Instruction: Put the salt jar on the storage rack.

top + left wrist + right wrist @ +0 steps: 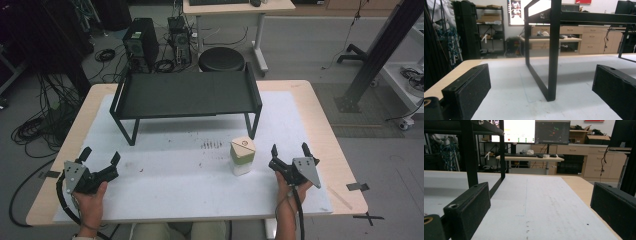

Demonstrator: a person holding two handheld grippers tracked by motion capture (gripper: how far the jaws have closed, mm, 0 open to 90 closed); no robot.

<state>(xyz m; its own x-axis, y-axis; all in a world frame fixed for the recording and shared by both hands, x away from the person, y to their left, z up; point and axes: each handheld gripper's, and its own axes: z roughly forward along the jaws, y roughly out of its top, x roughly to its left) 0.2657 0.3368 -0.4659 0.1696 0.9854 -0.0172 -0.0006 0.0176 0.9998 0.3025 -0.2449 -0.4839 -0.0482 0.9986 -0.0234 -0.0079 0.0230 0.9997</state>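
On the desk's white mat (165, 185), we see a small green-and-white carton (242, 156) standing upright in front of the black shelf rack (185, 95), just left of our right tool (290, 155), jaws spread and empty. Our left tool (100, 159), also spread, rests well apart.

A small green-and-white carton (243, 156) stands upright on the white mat (175, 180).

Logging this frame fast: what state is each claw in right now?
Left claw: open, holding nothing.
Right claw: open, holding nothing; the small green and white box stands apart beside it.
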